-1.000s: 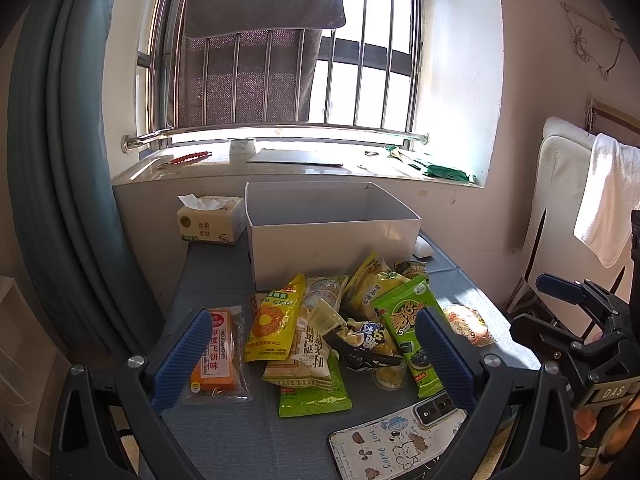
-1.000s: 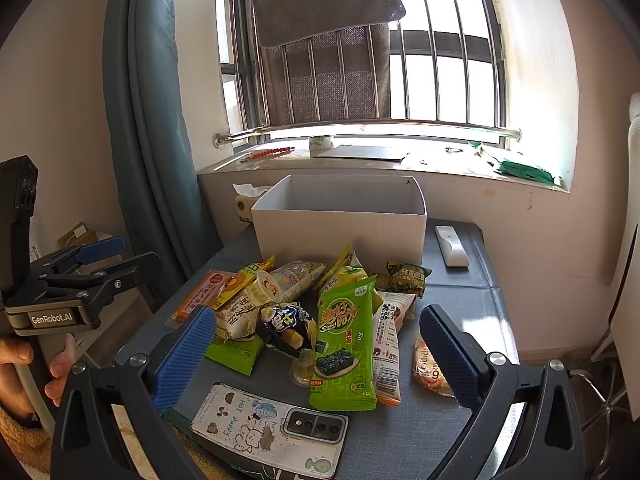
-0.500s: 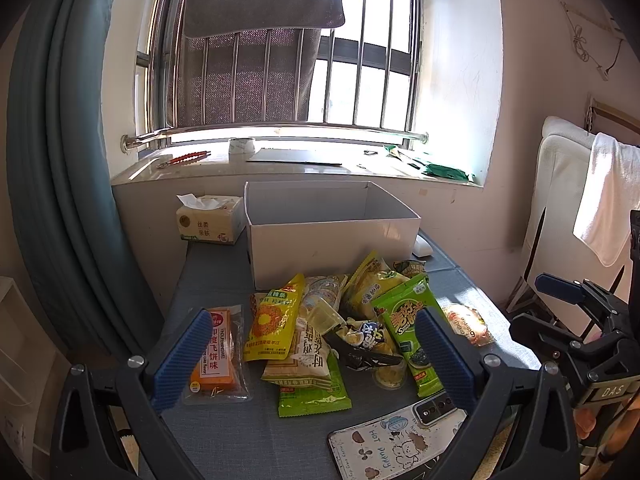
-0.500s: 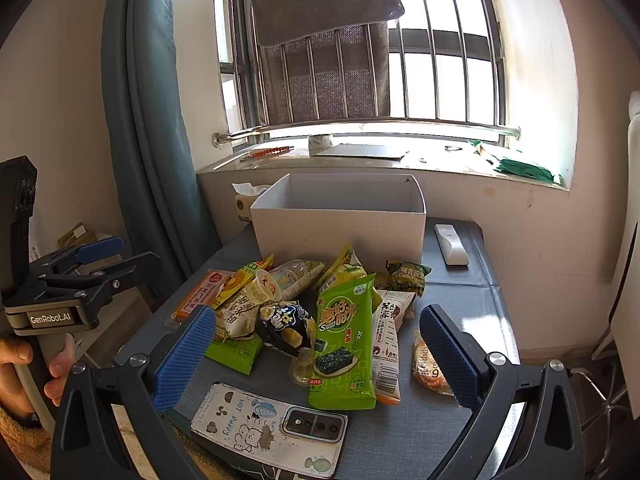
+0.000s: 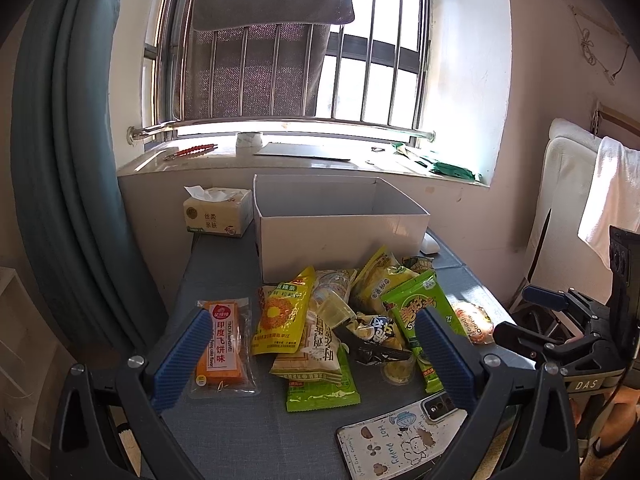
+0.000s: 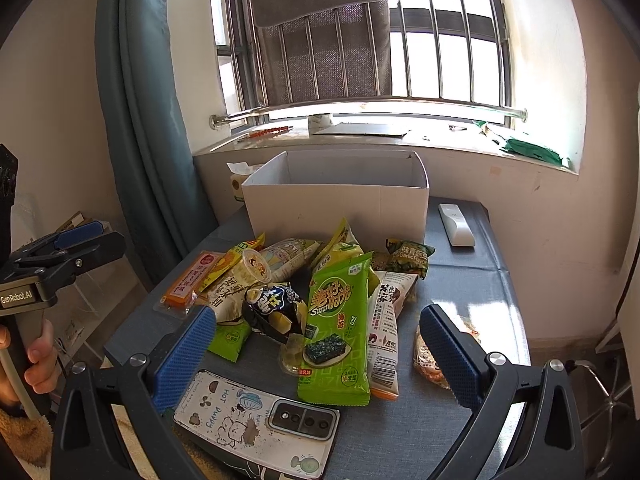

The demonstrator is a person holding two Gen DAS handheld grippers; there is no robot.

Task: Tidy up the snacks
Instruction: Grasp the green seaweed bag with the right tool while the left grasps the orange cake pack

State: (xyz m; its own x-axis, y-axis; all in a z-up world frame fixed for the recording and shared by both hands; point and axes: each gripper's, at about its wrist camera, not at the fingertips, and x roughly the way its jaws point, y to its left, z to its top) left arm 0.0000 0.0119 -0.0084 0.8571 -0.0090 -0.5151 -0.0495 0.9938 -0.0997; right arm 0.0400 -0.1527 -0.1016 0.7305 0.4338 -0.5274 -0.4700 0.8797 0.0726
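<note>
A pile of snack packets lies on the grey table [image 5: 240,432] in front of an open white box [image 5: 340,236] [image 6: 336,204]. The pile includes an orange packet [image 5: 224,350], a yellow packet [image 5: 282,316], a green seaweed packet [image 6: 338,320] [image 5: 416,312] and a dark packet [image 6: 272,308]. My left gripper [image 5: 316,360] is open and empty, held above the near table edge. My right gripper [image 6: 320,356] is open and empty, also above the near edge. Each gripper shows in the other's view, the right one [image 5: 560,332] and the left one [image 6: 60,256].
A phone in a cartoon case [image 6: 256,420] lies at the near table edge. A tissue box [image 5: 218,216] stands left of the white box. A white remote [image 6: 456,224] lies to its right. A teal curtain [image 5: 60,160] hangs at the left. The window sill [image 5: 300,160] runs behind.
</note>
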